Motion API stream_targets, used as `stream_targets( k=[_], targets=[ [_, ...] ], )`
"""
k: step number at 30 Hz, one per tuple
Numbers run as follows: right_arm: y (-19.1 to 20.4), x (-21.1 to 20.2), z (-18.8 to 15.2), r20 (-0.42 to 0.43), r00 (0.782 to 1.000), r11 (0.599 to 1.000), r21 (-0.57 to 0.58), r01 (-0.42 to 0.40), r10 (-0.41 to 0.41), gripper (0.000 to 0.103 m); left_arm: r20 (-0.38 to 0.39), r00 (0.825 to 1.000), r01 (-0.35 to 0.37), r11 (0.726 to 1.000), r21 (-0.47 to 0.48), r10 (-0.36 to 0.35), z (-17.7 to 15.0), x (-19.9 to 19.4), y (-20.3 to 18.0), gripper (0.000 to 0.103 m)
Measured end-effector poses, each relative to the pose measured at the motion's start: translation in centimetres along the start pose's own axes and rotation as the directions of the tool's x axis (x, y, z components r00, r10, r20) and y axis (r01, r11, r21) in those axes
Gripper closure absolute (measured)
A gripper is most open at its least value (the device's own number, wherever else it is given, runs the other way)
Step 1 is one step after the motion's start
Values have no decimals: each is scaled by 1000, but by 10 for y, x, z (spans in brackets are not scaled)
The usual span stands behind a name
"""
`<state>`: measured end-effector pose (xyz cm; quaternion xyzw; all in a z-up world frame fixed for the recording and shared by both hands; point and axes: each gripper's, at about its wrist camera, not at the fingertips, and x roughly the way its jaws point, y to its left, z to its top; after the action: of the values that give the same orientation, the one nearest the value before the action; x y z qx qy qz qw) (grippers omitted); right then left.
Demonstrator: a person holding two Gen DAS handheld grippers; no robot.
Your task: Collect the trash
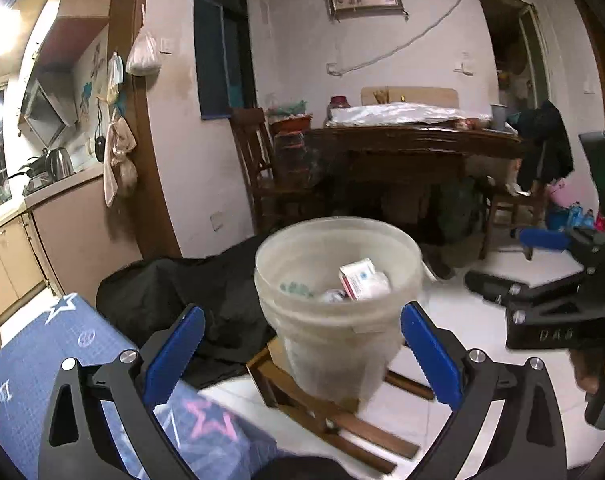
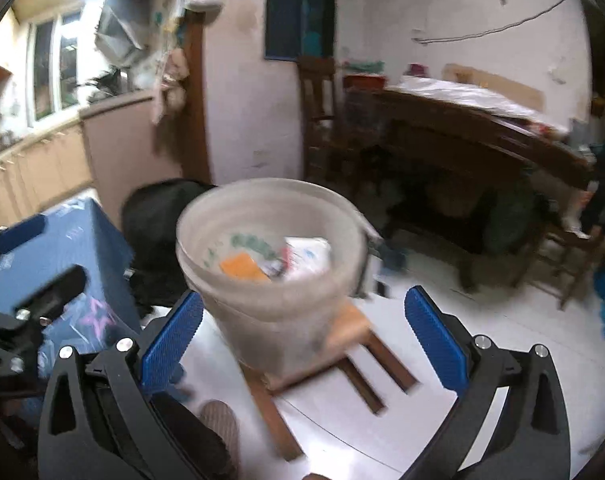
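A translucent white bucket (image 1: 334, 320) stands on a low wooden stool (image 1: 342, 424) on the white floor. Inside it lie a pink-and-white carton (image 1: 362, 280) and other scraps. The right wrist view shows the same bucket (image 2: 270, 280) holding an orange piece (image 2: 242, 266) and a white packet (image 2: 306, 256). My left gripper (image 1: 302, 356) is open, its blue pads wide apart just short of the bucket, holding nothing. My right gripper (image 2: 302, 336) is open and empty too, level with the bucket's near side. Each gripper shows at the edge of the other's view: right gripper (image 1: 518, 264), left gripper (image 2: 34, 264).
A blue star-patterned cloth covers a block (image 1: 62, 344) at my left. Behind it lies a black bag (image 1: 174, 292). A dark wooden table (image 1: 414, 140) with chairs stands against the far wall. Kitchen cabinets (image 1: 6, 256) run along the left. A foot (image 2: 218, 428) shows below.
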<state>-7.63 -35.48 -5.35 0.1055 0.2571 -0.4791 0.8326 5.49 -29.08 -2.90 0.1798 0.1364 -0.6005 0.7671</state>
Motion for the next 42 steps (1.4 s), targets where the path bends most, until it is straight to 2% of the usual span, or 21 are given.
stream_targets(
  k=[2,4,5,7,10,12,15,18,23,32,35,40,42],
  targets=[
    [0,-18,-10,11,999,999,-15,44,-44,5,4,1000,-14,1000,11,14,-9,-15,-9,5],
    [1,-32,-19,-6,991,991,-30,132,-132,5,11,1000,-21,1000,10,21,-18,-28,-18,5],
    [0,-38,-24,-15,989,988,-37,147,-148,5,12,1000,-15,1000,6,15,-23,-35,-22,5],
    [-4,-45,-35,-36,992,992,-34,120,-121,5,11,999,-31,999,15,31,-29,-43,-31,5],
    [-12,-54,-50,-64,996,998,3,63,-63,6,10,993,-116,991,67,115,-40,-54,-46,5],
    [-13,-58,-54,-58,996,998,7,63,-62,6,-1,993,-114,991,66,114,-44,-63,-51,5],
    [-16,-74,-52,6,996,996,-4,92,-92,6,41,989,-142,989,51,140,-38,-83,-53,5],
    [-24,-94,-48,62,993,995,14,98,-99,5,119,975,-186,982,-16,187,-25,-104,-52,5],
    [-32,-124,-49,144,980,990,39,132,-136,5,162,971,-163,981,-106,179,-19,-125,-64,5],
    [-23,-151,-52,231,957,984,-1,178,-173,5,239,951,-194,980,-38,197,-5,-150,-93,5],
    [-27,-159,-48,261,948,982,5,187,-182,5,248,945,-209,976,-54,216,-2,-153,-95,5],
    [-34,-170,-44,296,934,978,14,207,-202,5,223,944,-228,969,-100,245,4,-154,-94,5],
    [-39,-174,-41,312,928,978,26,208,-206,5,236,937,-239,966,-100,256,8,-159,-96,5]
  ],
)
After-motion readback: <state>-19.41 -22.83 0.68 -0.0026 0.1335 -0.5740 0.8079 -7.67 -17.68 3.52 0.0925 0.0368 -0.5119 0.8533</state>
